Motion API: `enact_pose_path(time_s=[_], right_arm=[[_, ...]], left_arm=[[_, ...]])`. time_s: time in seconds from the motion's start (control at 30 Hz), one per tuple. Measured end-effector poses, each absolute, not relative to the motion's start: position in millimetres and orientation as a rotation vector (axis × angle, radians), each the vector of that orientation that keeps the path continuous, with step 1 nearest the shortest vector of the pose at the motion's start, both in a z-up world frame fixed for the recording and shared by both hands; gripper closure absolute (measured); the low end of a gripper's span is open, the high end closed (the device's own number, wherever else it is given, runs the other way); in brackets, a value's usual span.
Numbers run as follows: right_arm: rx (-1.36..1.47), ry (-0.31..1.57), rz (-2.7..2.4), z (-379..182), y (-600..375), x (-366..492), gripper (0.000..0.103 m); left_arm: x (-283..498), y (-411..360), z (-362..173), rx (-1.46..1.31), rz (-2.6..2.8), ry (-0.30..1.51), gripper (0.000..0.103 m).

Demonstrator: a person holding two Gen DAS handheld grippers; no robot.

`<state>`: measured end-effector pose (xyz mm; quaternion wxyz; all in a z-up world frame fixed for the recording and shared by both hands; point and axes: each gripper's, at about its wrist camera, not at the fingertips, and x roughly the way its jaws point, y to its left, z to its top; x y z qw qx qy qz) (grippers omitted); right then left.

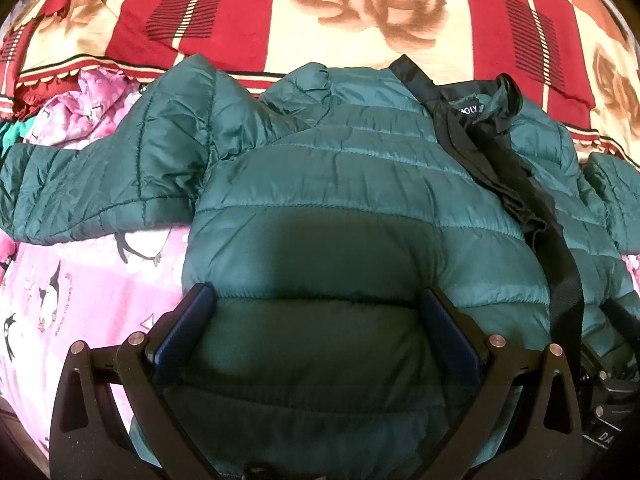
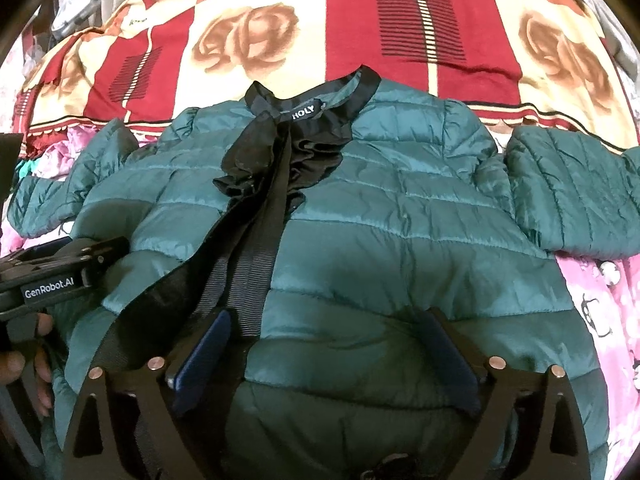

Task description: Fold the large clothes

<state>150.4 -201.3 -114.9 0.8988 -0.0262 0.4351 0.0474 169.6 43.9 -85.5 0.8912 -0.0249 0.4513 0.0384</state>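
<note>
A dark green quilted jacket (image 1: 360, 184) lies flat on the bed, front up, collar at the far side. Both sleeves are spread out: one to the left (image 1: 100, 184), the other to the right (image 2: 572, 192). A black ribbon tie (image 2: 256, 216) runs down from the collar along the front. My left gripper (image 1: 318, 300) hovers open over the jacket's near left part, with puffed fabric showing between its blue pads. Over the near right part (image 2: 400, 220) my right gripper (image 2: 328, 320) also stands open, beside the ribbon's end.
A red and cream rose-patterned blanket (image 1: 360, 0) covers the bed beyond the collar. A pink penguin-print sheet (image 1: 80, 280) lies under the jacket on both sides. In the right wrist view a hand (image 2: 24, 364) holds the left gripper's body (image 2: 64, 268) at the left edge.
</note>
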Motion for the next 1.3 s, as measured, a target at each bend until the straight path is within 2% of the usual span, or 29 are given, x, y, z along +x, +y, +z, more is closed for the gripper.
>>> enact_pose_path(time_s=[1.3], right_arm=[[-0.055, 0.905, 0.099, -115.0, -202.9, 150.4, 0.005]], left_arm=[[170.4, 44.8, -85.2, -0.062, 0.073, 0.935, 0.000]])
